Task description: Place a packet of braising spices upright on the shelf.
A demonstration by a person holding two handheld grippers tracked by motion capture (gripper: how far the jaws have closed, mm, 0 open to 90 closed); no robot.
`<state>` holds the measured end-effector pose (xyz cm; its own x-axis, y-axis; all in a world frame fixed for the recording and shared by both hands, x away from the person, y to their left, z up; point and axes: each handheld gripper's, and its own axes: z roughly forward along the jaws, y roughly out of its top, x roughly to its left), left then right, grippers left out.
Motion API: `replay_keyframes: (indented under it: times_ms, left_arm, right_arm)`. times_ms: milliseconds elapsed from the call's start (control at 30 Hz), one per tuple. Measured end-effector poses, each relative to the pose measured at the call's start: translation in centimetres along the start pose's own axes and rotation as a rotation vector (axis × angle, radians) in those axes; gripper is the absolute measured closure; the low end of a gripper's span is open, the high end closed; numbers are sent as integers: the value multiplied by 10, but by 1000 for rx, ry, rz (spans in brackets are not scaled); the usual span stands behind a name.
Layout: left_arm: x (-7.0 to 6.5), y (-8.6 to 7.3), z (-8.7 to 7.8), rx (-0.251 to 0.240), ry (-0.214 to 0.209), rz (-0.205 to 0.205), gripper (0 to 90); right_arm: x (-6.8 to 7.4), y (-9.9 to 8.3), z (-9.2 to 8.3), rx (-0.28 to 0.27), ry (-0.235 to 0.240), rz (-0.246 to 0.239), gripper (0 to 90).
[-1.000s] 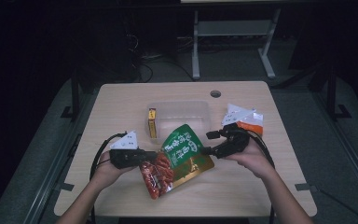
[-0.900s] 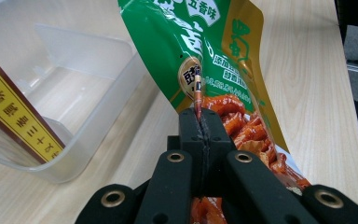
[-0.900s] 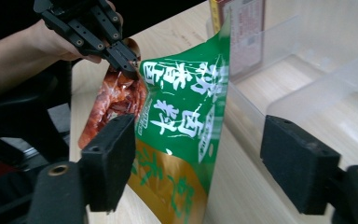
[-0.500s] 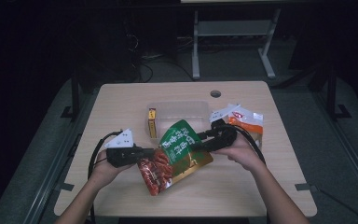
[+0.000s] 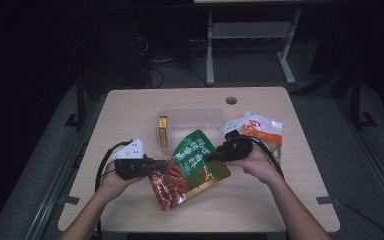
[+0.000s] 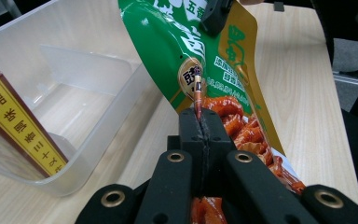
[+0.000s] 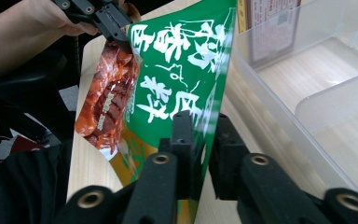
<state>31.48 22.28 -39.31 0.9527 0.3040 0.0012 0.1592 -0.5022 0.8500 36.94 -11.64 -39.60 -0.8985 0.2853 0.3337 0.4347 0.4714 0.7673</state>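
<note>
A green snack bag (image 5: 195, 160) with a red food picture on its lower part hangs between both grippers, just above the table. My left gripper (image 5: 156, 164) is shut on the bag's left edge (image 6: 196, 95), with its jaws (image 6: 199, 114) pressed together. My right gripper (image 5: 209, 156) has just been closing its jaws. They now pinch the bag's right edge (image 7: 200, 126), and the green film fills the gap between them. Its tip (image 6: 214, 16) shows far off on the bag's top, and the left gripper (image 7: 114, 23) shows beyond the bag (image 7: 177, 70).
A clear plastic container (image 5: 190, 117) stands just behind the bag, with a yellow and red box (image 5: 163, 131) upright at its left end. An orange and white packet (image 5: 265, 130) lies right of it. The table has a cable hole (image 5: 231, 100) near the back.
My right gripper moved left onto the bag's right edge and its jaws closed on it. The left gripper kept still, holding the bag.
</note>
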Motion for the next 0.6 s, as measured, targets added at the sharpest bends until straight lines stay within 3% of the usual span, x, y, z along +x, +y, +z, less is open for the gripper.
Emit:
replay_keyframes:
  times_ms: [200,400,600]
  left_arm:
    - [0,0,2,2,-4,10,898]
    - [1,-1,3,-3,-11,0,895]
    - [1,-3,5,-3,-12,6,868]
  right_arm:
    - [0,0,0,13,5,-7,898]
    - [3,1,-1,33,5,-9,900]
    - [6,4,-7,20,0,-20,900]
